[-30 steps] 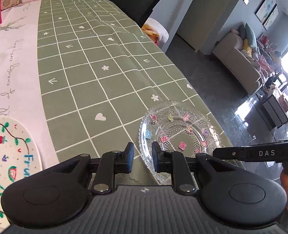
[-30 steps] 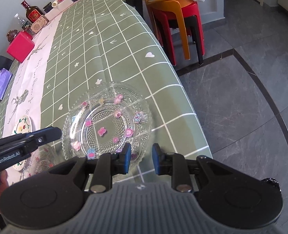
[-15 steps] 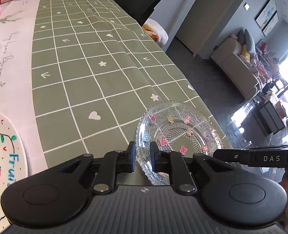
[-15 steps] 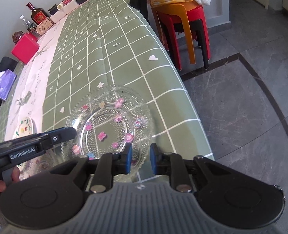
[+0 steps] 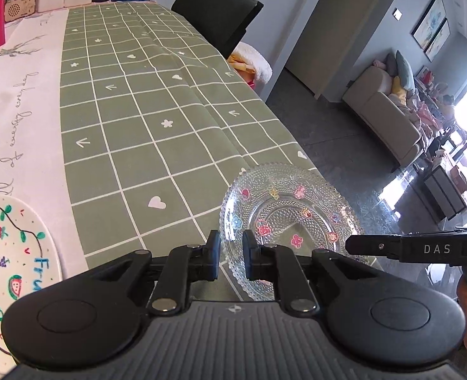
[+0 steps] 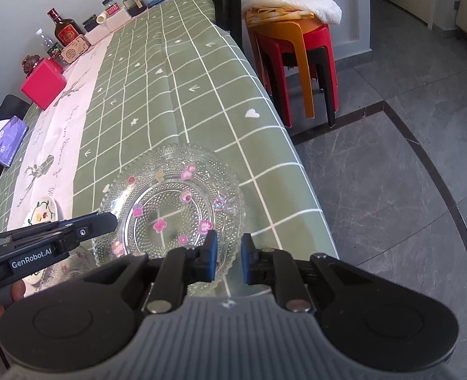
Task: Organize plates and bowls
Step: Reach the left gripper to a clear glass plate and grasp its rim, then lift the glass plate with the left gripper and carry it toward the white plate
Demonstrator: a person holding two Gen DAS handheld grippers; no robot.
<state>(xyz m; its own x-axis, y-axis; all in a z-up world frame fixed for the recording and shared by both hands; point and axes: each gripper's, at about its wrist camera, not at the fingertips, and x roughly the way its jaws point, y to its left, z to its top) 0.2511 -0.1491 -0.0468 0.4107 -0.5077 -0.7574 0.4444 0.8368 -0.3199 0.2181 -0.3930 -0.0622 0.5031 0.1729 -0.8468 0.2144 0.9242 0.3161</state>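
A clear glass plate [image 5: 290, 218] with small coloured flower stickers sits at the near right corner of the green checked tablecloth [image 5: 138, 126]. My left gripper [image 5: 231, 253] is shut on its left rim, which shows between the black pads. My right gripper [image 6: 228, 255] has the plate's [image 6: 170, 202] near right rim between its blue pads, shut on it. Each gripper shows in the other's view: the right gripper [image 5: 353, 247] and the left gripper [image 6: 106, 221]. A white plate [image 5: 8, 253] painted with fruit lies to the left.
The table's right edge runs just beside the glass plate, with grey floor below. Another glass dish [image 6: 65, 269] lies under the left gripper. Stacked stools [image 6: 296, 57] and a black chair [image 5: 217, 15] stand by the table. Bottles [image 6: 65, 31], a red box [image 6: 43, 82] and a tissue pack [image 6: 7, 139] are far off.
Both grippers' jaws have narrowed onto the glass plate's rim. The hands and the plate have barely shifted.
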